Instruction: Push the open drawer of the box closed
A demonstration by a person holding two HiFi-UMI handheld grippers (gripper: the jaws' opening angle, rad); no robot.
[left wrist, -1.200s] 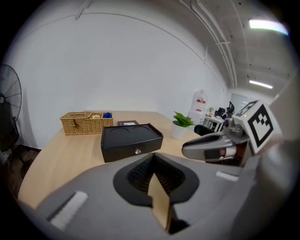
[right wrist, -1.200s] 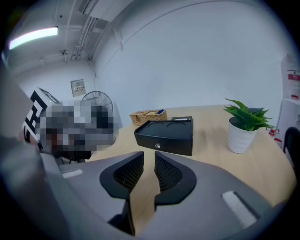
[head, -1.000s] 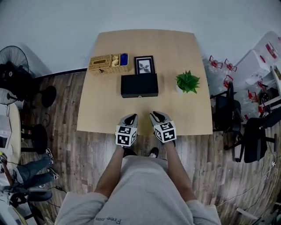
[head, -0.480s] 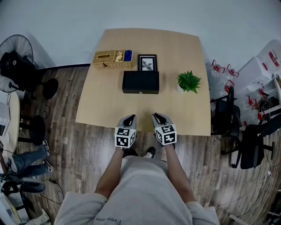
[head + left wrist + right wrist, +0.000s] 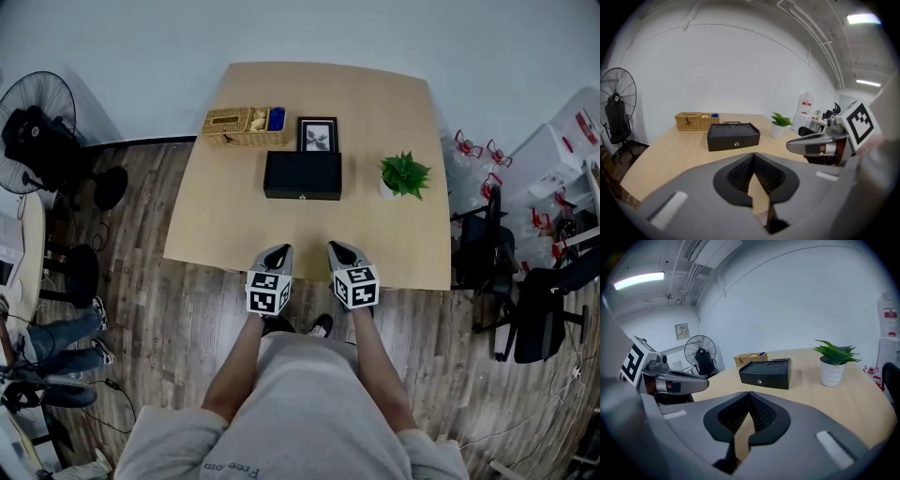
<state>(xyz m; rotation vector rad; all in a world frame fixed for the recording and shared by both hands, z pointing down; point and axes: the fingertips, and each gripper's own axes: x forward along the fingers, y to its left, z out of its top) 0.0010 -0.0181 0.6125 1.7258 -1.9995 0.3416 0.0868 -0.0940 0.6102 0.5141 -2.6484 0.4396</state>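
Observation:
A black box [image 5: 302,175] sits mid-table, its drawer front with a small silver knob [image 5: 301,196] facing me. From here the drawer front looks about flush with the box. The same box [image 5: 733,135] [image 5: 765,372] lies well ahead in both gripper views. My left gripper [image 5: 278,250] [image 5: 753,155] and right gripper [image 5: 336,247] [image 5: 749,393] hover side by side over the table's near edge, far short of the box. Both are shut, with nothing between their jaws.
Behind the box stand a wicker basket [image 5: 244,125] and a framed picture [image 5: 317,134]. A potted plant [image 5: 404,175] is to its right. The tan table [image 5: 225,216] stands on a wood floor. A fan [image 5: 33,112] is at the left, and chairs [image 5: 539,309] at the right.
The head view has shifted a little, so the table and box sit slightly higher and further right in frame. Both grippers stay at the near edge, still shut.

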